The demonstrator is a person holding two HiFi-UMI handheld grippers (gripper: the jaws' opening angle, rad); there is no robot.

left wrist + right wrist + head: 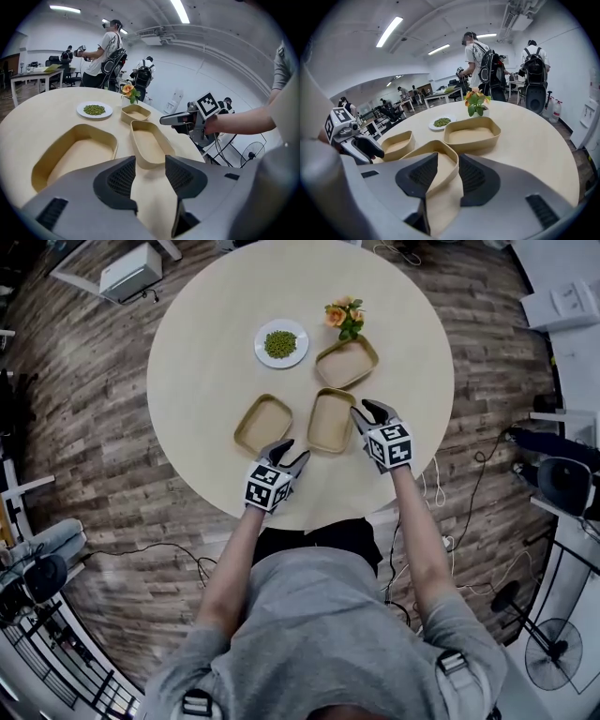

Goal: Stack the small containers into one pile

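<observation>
Three empty beige containers lie on the round table: the left one (263, 424), the middle one (331, 419) and a far one (347, 361). My right gripper (367, 410) straddles the right wall of the middle container (433, 161). Its jaws are open, with a gap showing between the wall and the right pad (476, 176). My left gripper (293, 452) hovers open near the table's front edge with nothing between its jaws. It points at the near end of the middle container (150, 140), with the left container (75, 154) beside it.
A white plate of green peas (281, 343) and a small orange flower (345, 317) stand at the back of the table (206, 324). People with gear stand beyond the table in both gripper views. Cables and stands lie on the wood floor.
</observation>
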